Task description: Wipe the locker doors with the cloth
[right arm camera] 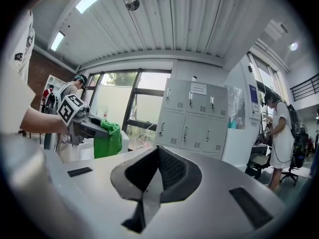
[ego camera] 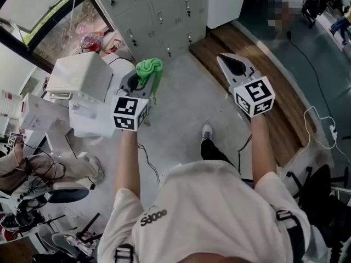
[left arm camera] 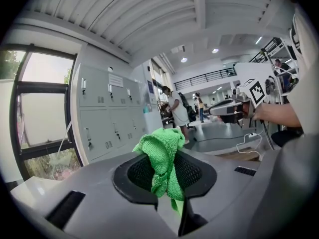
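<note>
A workshop-like hall with grey lockers (ego camera: 159, 10) and a corrugated ceiling (right arm camera: 164, 29).

Head view: the lockers (ego camera: 159, 15) are cut off by the top edge, and a seated person (ego camera: 38, 166) by the left edge. Left gripper view: part of the cloth (left arm camera: 160, 156) is hidden where the jaws close on it. Right gripper view: the print on the door notice (right arm camera: 198, 88) is too small to read.

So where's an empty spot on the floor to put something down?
The grey floor between the lockers and the person's shoe is bare. The wooden strip on the right is mostly bare too, apart from a white cable. The left is crowded with white boxes.
</note>
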